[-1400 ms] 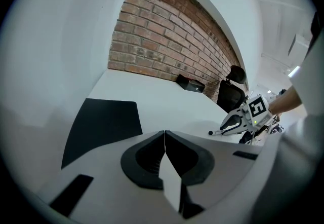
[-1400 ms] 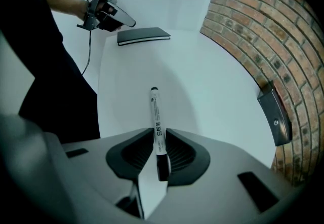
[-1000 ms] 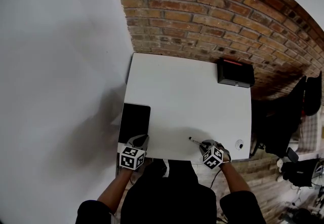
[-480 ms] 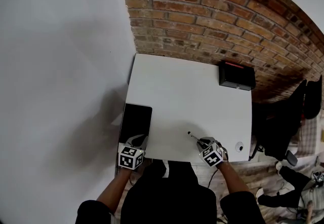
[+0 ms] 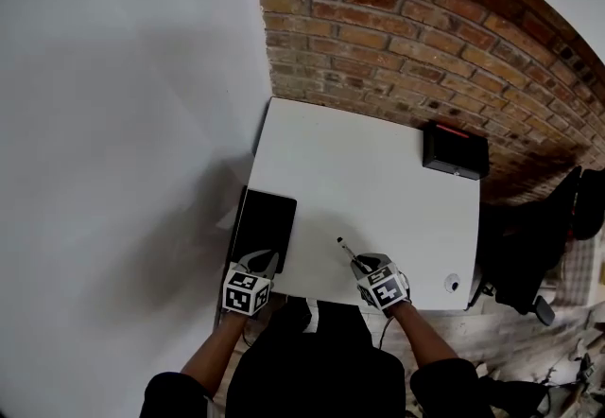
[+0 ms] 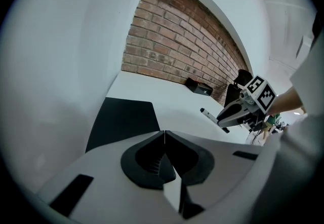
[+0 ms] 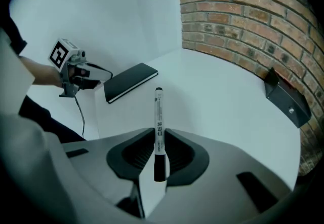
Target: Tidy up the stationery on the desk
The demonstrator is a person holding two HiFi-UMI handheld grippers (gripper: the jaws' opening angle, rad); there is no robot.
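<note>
A white marker with black ends [image 7: 158,116] is clamped in my right gripper [image 7: 160,137], sticking out forward over the white desk [image 5: 378,180]; the head view shows the marker [image 5: 346,252] ahead of that gripper [image 5: 362,266] near the desk's front edge. A black notebook [image 5: 266,229] lies flat at the desk's front left corner. My left gripper [image 5: 258,262] hovers at the notebook's near end, its jaws shut with nothing between them [image 6: 164,133]. The left gripper view shows the notebook [image 6: 124,119] just ahead and the right gripper [image 6: 228,112] with the marker to the right.
A black box with a red top edge [image 5: 456,150] stands at the desk's far right corner against the brick wall [image 5: 416,38]. A small round white object [image 5: 452,283] sits at the front right corner. White wall borders the desk's left side.
My right gripper has carried the marker leftward along the desk's front edge. The left gripper has stayed at the notebook's near end. The head camera has shifted.
</note>
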